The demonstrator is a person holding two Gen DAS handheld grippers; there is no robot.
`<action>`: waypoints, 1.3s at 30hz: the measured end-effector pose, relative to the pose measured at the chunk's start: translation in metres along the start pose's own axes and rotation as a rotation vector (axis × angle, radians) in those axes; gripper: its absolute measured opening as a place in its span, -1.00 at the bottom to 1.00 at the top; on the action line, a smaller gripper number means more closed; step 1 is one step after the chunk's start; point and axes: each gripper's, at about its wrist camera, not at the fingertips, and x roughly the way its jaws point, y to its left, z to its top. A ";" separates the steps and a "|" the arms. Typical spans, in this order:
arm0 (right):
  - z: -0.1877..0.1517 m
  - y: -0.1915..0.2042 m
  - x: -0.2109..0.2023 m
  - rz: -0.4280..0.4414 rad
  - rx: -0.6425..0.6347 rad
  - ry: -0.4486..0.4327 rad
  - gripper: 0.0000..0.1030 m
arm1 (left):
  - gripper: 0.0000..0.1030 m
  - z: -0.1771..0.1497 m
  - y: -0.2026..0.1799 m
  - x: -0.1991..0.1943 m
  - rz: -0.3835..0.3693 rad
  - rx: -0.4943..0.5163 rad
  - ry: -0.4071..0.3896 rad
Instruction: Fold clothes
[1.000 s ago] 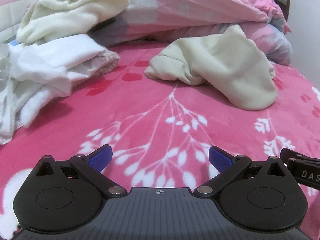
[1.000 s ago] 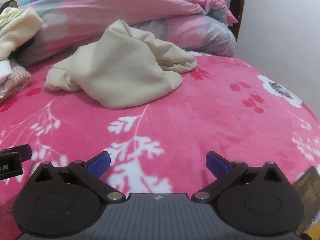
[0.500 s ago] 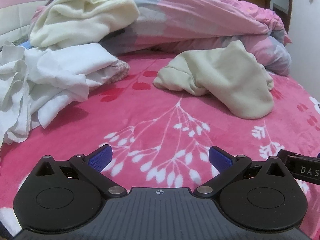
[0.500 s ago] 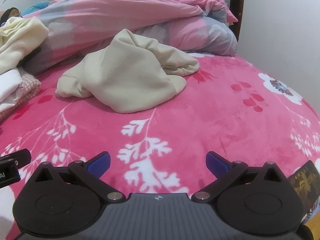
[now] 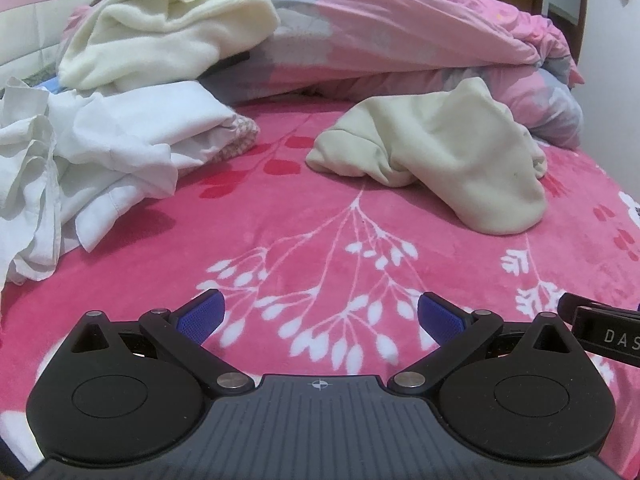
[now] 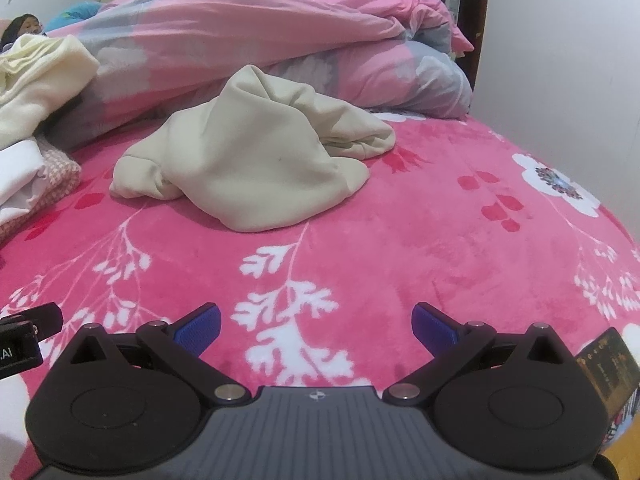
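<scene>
Two tongs in my views, both empty. Left tongs (image 5: 320, 314): blue pads spread wide apart, nothing between them, held low over the pink bed (image 5: 320, 216). Right tongs (image 6: 316, 322): likewise spread apart, holding nothing. Each view catches a black edge of the other tool at its side.

One cream garment (image 5: 440, 152) lies crumpled in a heap mid-bed, well ahead of both tongs, touched by neither. It peaks at its back and trails a bunched end to the left.

Landmark is that garment. Left of it: one pile of white clothes (image 5: 100, 152), loosely stacked, with a checked pink piece (image 5: 240, 136) under its near edge. Behind the pile: one pale yellow garment (image 5: 168, 28). Behind the cream garment: one pink-and-grey duvet (image 5: 400, 36), rolled across the bed. Right of it: a white wall (image 6: 560, 60).
</scene>
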 end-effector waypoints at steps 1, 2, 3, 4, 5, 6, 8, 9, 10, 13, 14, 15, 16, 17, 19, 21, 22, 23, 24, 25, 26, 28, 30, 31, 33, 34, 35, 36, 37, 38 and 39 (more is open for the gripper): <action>0.000 0.000 0.000 -0.001 0.001 0.000 1.00 | 1.00 0.000 0.000 0.000 0.000 -0.001 0.001; 0.000 0.000 0.000 -0.001 0.001 0.000 1.00 | 1.00 0.000 0.000 0.000 0.000 -0.001 0.001; 0.000 0.000 0.000 -0.002 0.001 0.000 1.00 | 1.00 0.000 -0.001 0.000 0.001 -0.001 0.002; 0.000 -0.001 0.001 -0.001 0.002 0.001 1.00 | 1.00 0.000 -0.001 0.001 0.002 0.000 0.003; 0.000 -0.001 0.001 0.000 0.002 0.001 1.00 | 1.00 0.000 -0.001 0.001 0.003 0.001 0.004; 0.000 -0.001 0.001 0.000 0.002 0.001 1.00 | 1.00 0.001 0.000 0.001 0.003 0.001 0.004; 0.000 -0.001 0.001 0.000 0.001 0.000 1.00 | 1.00 0.001 0.000 0.001 0.002 0.001 0.004; 0.000 -0.001 0.001 -0.001 0.001 0.000 1.00 | 1.00 0.001 0.000 0.001 0.002 0.000 0.004; 0.000 -0.001 0.001 -0.002 0.001 0.000 1.00 | 1.00 0.001 0.000 0.001 0.002 0.000 0.003; -0.001 -0.001 0.001 -0.002 -0.001 0.001 1.00 | 1.00 0.001 0.000 0.002 0.001 0.001 0.004; -0.001 -0.001 0.002 -0.002 -0.001 0.001 1.00 | 1.00 0.000 0.000 0.002 0.001 0.001 0.004; 0.000 -0.001 0.002 -0.002 -0.001 0.001 1.00 | 1.00 0.000 0.000 0.002 0.002 0.002 0.004; -0.001 -0.001 0.002 -0.002 -0.001 0.001 1.00 | 1.00 0.000 0.000 0.002 0.002 0.002 0.004; -0.001 -0.001 0.002 -0.002 -0.001 0.001 1.00 | 1.00 0.000 0.000 0.002 0.002 0.003 0.004; -0.001 -0.001 0.003 -0.001 0.000 0.002 1.00 | 1.00 0.000 0.000 0.003 0.002 0.003 0.004; -0.001 -0.001 0.003 0.000 0.000 0.002 1.00 | 1.00 0.000 0.000 0.003 0.003 0.004 0.005; 0.000 -0.001 0.004 0.002 0.000 0.002 1.00 | 1.00 0.000 -0.001 0.003 0.002 0.004 0.004; 0.000 -0.001 0.004 0.003 -0.001 0.002 1.00 | 1.00 0.000 -0.001 0.004 0.001 0.004 0.003; 0.000 -0.001 0.004 0.004 -0.001 0.002 1.00 | 1.00 0.000 -0.001 0.004 0.001 0.003 0.002; 0.000 -0.001 0.005 0.003 -0.002 0.002 1.00 | 1.00 0.001 -0.001 0.005 0.001 0.003 0.002; 0.000 0.000 0.006 0.003 -0.002 0.002 1.00 | 1.00 0.001 -0.001 0.005 0.000 0.002 0.002; 0.000 0.000 0.008 0.003 -0.003 0.002 1.00 | 1.00 0.001 -0.001 0.007 0.000 0.001 0.002; 0.000 0.000 0.009 0.005 0.000 0.000 1.00 | 1.00 0.001 -0.001 0.008 -0.005 0.001 -0.002; 0.000 0.000 0.010 0.006 0.001 -0.002 1.00 | 1.00 0.001 -0.001 0.009 -0.008 0.001 -0.005; 0.000 0.001 0.011 0.009 0.005 -0.007 1.00 | 1.00 0.001 0.000 0.011 -0.019 -0.001 -0.012; 0.000 0.001 0.013 0.013 0.008 -0.009 1.00 | 1.00 0.001 0.000 0.013 -0.024 -0.002 -0.014; 0.000 0.001 0.014 0.017 0.011 -0.011 1.00 | 1.00 0.002 0.000 0.014 -0.027 -0.003 -0.017; 0.000 0.001 0.016 0.020 0.012 -0.013 1.00 | 1.00 0.002 0.000 0.016 -0.028 -0.003 -0.019; -0.001 0.000 0.017 0.023 0.013 -0.020 1.00 | 1.00 0.003 0.000 0.018 -0.030 -0.004 -0.022; -0.001 0.000 0.018 0.027 0.013 -0.028 1.00 | 1.00 0.003 0.000 0.020 -0.032 -0.004 -0.025; -0.002 0.000 0.019 0.030 0.014 -0.035 1.00 | 1.00 0.004 0.000 0.022 -0.034 -0.005 -0.029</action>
